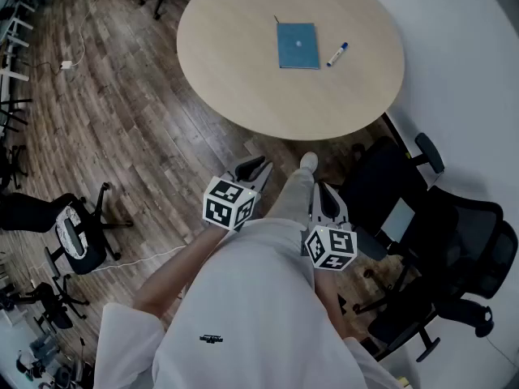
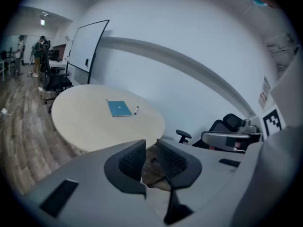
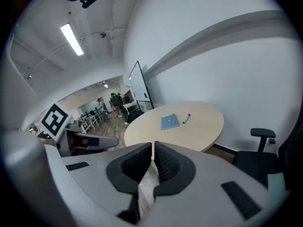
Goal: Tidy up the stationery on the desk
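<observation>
Left gripper (image 1: 256, 167) is cracked open a bit, empty. Right gripper (image 1: 324, 191) is closed up, also empty. Notebook (image 1: 298, 45) and pen (image 1: 336, 54) lie on the table (image 1: 235, 63).

White short-sleeved shirt (image 1: 243, 314) fills the head view's lower centre, a small dark logo (image 1: 211, 339) on it; pale trousers (image 1: 290, 197) and a white shoe (image 1: 308, 161) above; left gripper (image 1: 251, 167) and right gripper (image 1: 322, 194) are grey, with dark ribbed pads (image 2: 132, 161); each carries a black-and-white marker cube (image 1: 229, 203).

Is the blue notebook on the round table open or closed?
Closed. The notebook lies flat on the table with only its blue cover showing, no spread pages; a marker lies beside it, apart.
</observation>
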`<state>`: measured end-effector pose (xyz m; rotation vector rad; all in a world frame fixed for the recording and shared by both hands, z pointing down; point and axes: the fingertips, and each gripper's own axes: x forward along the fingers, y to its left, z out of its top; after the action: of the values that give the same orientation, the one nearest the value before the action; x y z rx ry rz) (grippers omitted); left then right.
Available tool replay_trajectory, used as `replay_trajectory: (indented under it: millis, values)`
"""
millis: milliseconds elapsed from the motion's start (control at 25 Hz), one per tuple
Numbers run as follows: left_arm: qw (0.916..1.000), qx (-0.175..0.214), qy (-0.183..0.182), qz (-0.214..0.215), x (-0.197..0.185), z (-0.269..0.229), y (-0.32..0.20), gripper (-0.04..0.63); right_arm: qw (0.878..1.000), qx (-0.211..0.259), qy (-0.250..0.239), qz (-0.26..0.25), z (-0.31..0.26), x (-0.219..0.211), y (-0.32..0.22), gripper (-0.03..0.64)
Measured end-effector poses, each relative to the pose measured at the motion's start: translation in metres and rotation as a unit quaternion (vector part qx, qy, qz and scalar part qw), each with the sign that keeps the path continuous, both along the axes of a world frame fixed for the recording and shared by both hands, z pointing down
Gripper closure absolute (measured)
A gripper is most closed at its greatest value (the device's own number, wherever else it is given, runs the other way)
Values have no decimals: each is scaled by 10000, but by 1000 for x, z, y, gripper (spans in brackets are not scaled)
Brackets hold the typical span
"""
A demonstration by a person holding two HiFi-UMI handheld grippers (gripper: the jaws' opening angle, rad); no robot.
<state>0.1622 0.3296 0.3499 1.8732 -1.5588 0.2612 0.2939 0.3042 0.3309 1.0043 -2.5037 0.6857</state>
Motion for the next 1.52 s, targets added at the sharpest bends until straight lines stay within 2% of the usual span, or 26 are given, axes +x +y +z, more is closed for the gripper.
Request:
replay_trajectory:
  millis: [160,280,480,600,720,880,1000,1120,1280,1400,1520]
  values:
    - [9985,127,63,-527,-28,-32,114,552,9992,151,104,-352,-27,-30,85,571]
    - [9976,277,138,-626,-38,-47,141,557,9986,216,183,-440,-33,-45,116,571]
    - [9995,301,-4,-26,-36,-42,105,557,9999,-67,96,-99,-12,-60,103,571]
    - [9988,334,-160,316,-56,-46,73,557,9992,-286,-194,195,0,-87,74,571]
    - [9958,412,-476,662,-80,-49,53,557,9984,-357,-214,371,8,-117,52,571]
    - [9971,319,-533,441,-132,-48,36,557,9982,-386,-138,431,3,-155,30,571]
    - [9981,189,-502,308,-157,-54,35,557,9978,-419,-138,493,-8,-165,28,571]
    - [9981,159,-485,333,-164,-67,39,557,9970,-384,-147,660,-16,-159,26,571]
    - [9965,168,-502,650,-164,-71,23,557,9933,-338,-248,1076,-17,-155,6,571]
    - [9952,-74,-323,921,-151,-59,13,557,9905,-445,-245,1281,-11,-151,2,571]
    - [9920,-73,-179,1249,-137,-58,-4,557,9878,-537,-218,1448,-3,-149,-3,571]
